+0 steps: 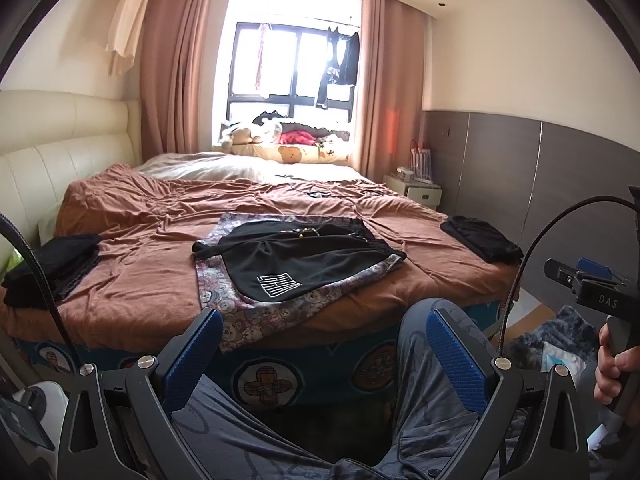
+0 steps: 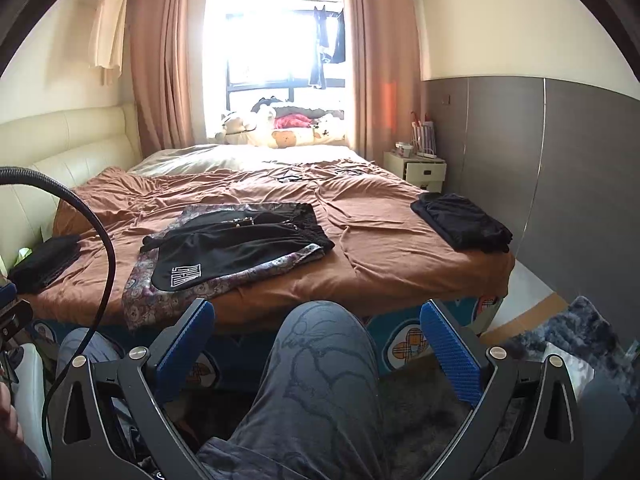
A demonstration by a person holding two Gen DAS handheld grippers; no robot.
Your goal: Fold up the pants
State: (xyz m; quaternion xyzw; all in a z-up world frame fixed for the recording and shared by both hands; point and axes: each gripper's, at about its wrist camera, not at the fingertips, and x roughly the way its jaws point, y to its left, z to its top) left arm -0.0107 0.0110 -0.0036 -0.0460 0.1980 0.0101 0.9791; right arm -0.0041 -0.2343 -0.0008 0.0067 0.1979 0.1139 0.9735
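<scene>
Black pants (image 1: 304,260) with a white logo lie spread on a patterned cloth (image 1: 256,316) on the bed; they also show in the right wrist view (image 2: 236,250). My left gripper (image 1: 324,320) is open and empty, held back from the bed's near edge above the person's lap. My right gripper (image 2: 318,312) is open and empty, also short of the bed edge over a knee. The right gripper's body shows at the right of the left wrist view (image 1: 592,292), held in a hand.
A brown cover lies over the bed (image 1: 140,272). A folded black pile (image 1: 52,268) sits at the bed's left, another (image 1: 482,238) at its right. A nightstand (image 2: 426,170) stands by the grey wall. A grey rug (image 2: 576,332) lies on the floor.
</scene>
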